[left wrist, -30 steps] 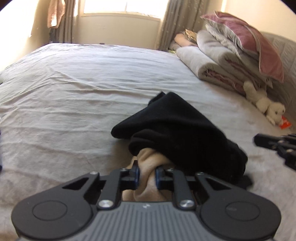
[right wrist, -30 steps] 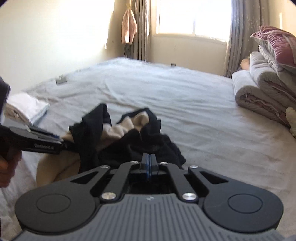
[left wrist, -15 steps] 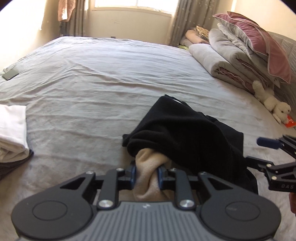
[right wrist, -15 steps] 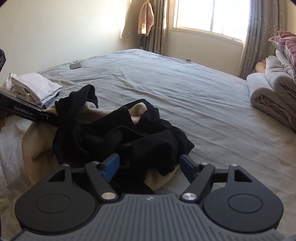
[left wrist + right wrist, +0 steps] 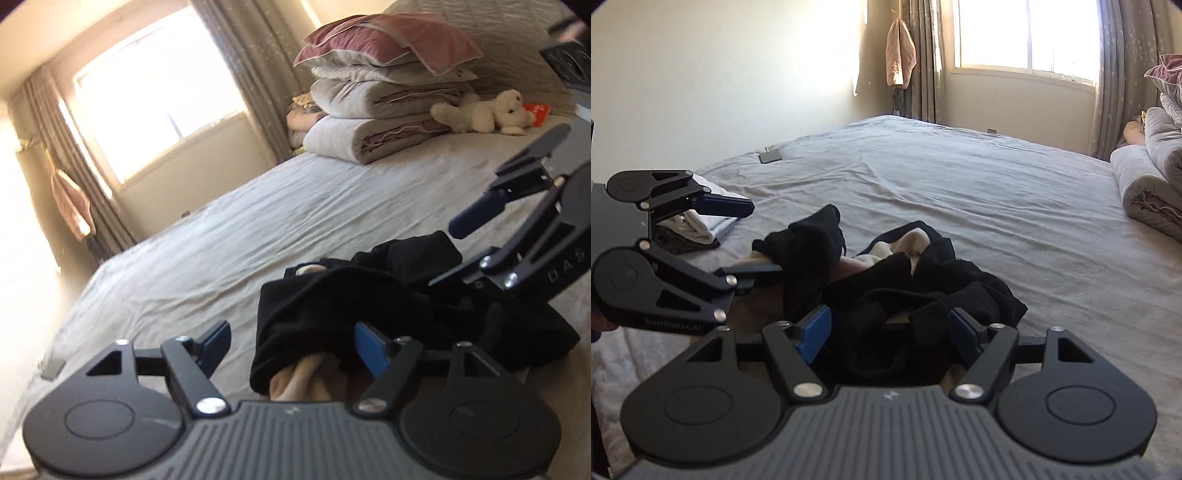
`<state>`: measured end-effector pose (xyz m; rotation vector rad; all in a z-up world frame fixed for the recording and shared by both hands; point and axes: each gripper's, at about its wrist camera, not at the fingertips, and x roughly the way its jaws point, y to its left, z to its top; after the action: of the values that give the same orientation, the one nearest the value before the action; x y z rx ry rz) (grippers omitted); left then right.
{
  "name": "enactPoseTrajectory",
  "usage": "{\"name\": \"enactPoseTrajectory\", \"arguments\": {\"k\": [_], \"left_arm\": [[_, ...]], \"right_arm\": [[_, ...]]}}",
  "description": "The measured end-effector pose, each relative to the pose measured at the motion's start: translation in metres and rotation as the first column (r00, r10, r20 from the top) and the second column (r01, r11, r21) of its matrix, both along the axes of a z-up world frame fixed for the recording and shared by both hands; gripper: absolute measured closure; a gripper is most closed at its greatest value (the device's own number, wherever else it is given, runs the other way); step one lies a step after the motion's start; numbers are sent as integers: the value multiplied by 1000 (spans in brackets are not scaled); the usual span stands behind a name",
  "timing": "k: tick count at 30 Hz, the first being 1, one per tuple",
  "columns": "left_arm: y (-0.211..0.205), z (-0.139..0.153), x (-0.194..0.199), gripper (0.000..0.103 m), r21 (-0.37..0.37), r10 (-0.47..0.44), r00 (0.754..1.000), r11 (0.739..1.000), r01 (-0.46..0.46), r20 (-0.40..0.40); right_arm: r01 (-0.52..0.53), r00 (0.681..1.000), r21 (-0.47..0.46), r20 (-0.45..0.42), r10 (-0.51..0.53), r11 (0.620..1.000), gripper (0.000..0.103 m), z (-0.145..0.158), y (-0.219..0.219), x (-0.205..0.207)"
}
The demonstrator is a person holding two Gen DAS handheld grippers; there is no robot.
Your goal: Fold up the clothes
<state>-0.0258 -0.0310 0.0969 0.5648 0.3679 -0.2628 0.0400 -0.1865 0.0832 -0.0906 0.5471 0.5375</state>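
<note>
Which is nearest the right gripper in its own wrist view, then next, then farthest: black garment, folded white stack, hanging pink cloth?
1. black garment, between the right gripper pads
2. folded white stack, left on the bed
3. hanging pink cloth, by the far curtain

The black garment (image 5: 923, 291) is soft, matt, fleecy cloth with a cream, plush-looking lining showing at its openings. It lies crumpled on the bed (image 5: 960, 177), whose grey sheet is matt woven cloth, finely creased. The left gripper (image 5: 295, 343) and right gripper (image 5: 890, 332) are matt black plastic with a ribbed grey body, shiny round metal screws and smooth blue pads (image 5: 812, 332). At about ten o'clock from the garment in the right wrist view lies a stack of folded clothes (image 5: 701, 221), smooth white cloth on darker cloth. The toy bear (image 5: 487, 112) is fuzzy cream plush. The pillow (image 5: 388, 40) has a faint satin sheen.
</note>
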Motion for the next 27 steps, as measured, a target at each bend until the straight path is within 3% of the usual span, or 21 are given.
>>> {"name": "enactPoseTrajectory", "arguments": {"k": [2, 5, 7, 8, 9, 12, 13, 14, 16, 18, 20, 22, 24, 26, 27], "left_arm": [[-3, 0, -6, 23, 35, -38, 998, 999, 36, 43], [-12, -10, -8, 23, 105, -108, 994, 989, 105, 27], [-19, -22, -11, 23, 183, -148, 989, 972, 144, 10], [-21, -25, -12, 23, 202, -166, 986, 966, 162, 6], [-23, -28, -14, 23, 221, -185, 983, 959, 180, 2], [-27, -33, -11, 23, 245, -192, 981, 952, 184, 8], [-30, -36, -9, 30, 255, -188, 982, 950, 181, 4], [-32, -40, -6, 56, 268, -183, 983, 947, 178, -8], [-34, -43, 3, 90, 283, -138, 990, 949, 141, -31], [-26, -29, 8, 91, 194, -97, 995, 976, 101, -27], [-10, -4, 10, 93, 56, -52, 999, 997, 52, -12], [17, 21, 12, 93, -117, 8, 1000, 993, -10, -9], [48, 39, 17, 93, -283, 83, 996, 955, -89, -35], [82, 48, 26, 94, -419, 177, 981, 888, -192, -76], [99, 50, 31, 94, -480, 225, 969, 842, -248, -105]], "right_arm": [[-25, 999, 27, -21, 25, 999, 29, 0, 2, 0], [-47, 996, -6, -78, 46, 999, 32, -13, 14, 5], [-19, 995, -70, -103, 12, 997, 53, -26, 22, 11], [-6, 993, -99, -114, -5, 995, 76, -32, 26, 13], [7, 993, -108, -120, -20, 994, 88, -35, 26, 14], [47, 996, -80, -77, -54, 996, 92, -25, 18, 12], [64, 996, -58, -52, -67, 996, 92, -17, 13, 9], [88, 996, -33, -21, -88, 996, 92, -8, 6, 6], [151, 988, 16, 38, -152, 988, 92, 11, -11, 3], [241, 965, 60, 92, -246, 969, 92, 26, -34, 1], [347, 924, 103, 133, -358, 932, 92, 39, -62, -2], [452, 867, 162, 151, -475, 877, 93, 50, -96, -5], [542, 796, 212, 181, -578, 813, 96, 60, -126, -11], [601, 730, 274, 193, -656, 750, 96, 67, -152, -18], [625, 700, 308, 185, -690, 717, 96, 69, -164, -20]]}}
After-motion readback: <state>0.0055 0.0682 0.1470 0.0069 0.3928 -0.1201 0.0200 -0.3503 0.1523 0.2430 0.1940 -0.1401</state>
